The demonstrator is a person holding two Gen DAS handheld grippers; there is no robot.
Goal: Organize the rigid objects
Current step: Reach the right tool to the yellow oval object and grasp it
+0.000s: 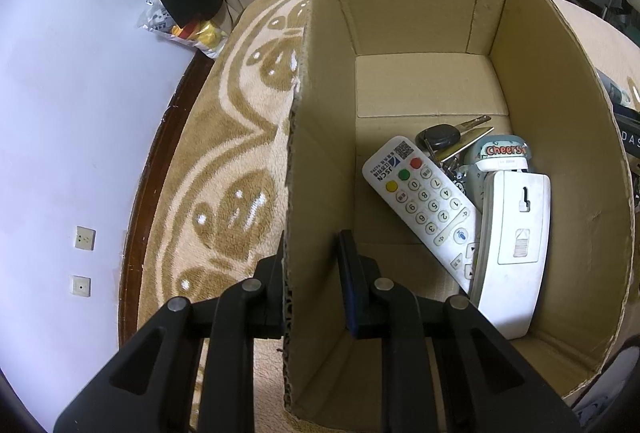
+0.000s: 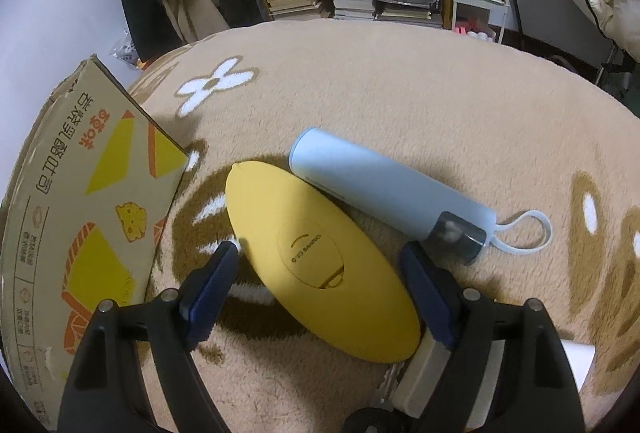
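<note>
Your right gripper (image 2: 320,273) gapes around the yellow case (image 2: 320,253) at lower centre; closing skewed could knock the blue bottle (image 2: 384,193). Your left gripper (image 1: 312,261) straddles the box wall (image 1: 316,193), unclamped.

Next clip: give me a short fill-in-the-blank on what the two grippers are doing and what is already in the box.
1. The left gripper straddles the cardboard box's ____.
2. The right gripper is open around the ____ oval case.
3. The light blue bottle lies on the ____.
4. The white remote lies inside the ____.

Missing: wall; yellow; blanket; box
</note>
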